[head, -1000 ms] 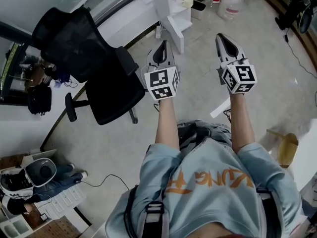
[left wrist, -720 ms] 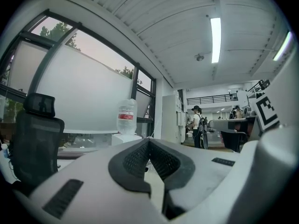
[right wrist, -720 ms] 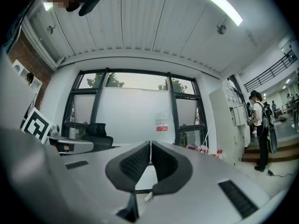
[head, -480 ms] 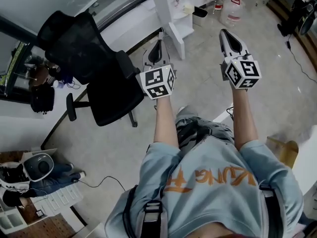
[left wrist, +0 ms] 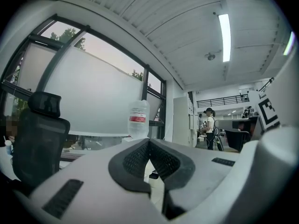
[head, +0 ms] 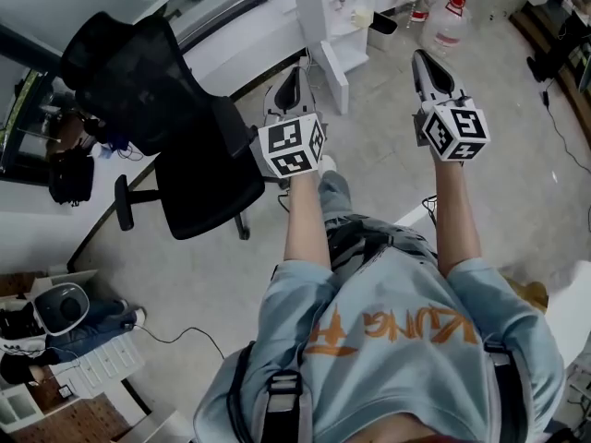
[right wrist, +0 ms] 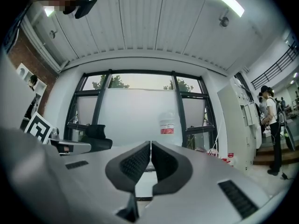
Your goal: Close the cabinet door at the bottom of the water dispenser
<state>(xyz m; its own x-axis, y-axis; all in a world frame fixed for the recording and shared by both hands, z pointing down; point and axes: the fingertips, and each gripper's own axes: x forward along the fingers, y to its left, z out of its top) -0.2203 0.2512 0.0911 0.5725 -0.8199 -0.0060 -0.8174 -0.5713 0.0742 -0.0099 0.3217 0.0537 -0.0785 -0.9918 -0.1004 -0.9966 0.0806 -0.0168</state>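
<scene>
The white water dispenser [head: 314, 3] stands at the top middle of the head view, its bottom cabinet showing inside. Its door [head: 334, 74] hangs open, swung out toward me. My left gripper [head: 290, 83] is shut and empty, its tip just left of the door's edge and apart from it. My right gripper [head: 425, 65] is shut and empty, out to the right of the door. Seen from the left gripper [left wrist: 149, 142], the dispenser's clear bottle [left wrist: 138, 119] rises straight ahead. The same bottle [right wrist: 167, 125] appears beyond the right gripper [right wrist: 151, 144].
A black office chair [head: 162, 109] stands close on the left, by a desk [head: 37, 210]. Several water bottles [head: 447, 21] sit on the floor right of the dispenser. A cable [head: 563, 132] runs along the floor at far right. A person [left wrist: 208, 127] stands far off.
Both grippers have moved forward toward the dispenser, which now sits lower and nearer in the head view. The jaws have stayed shut.
</scene>
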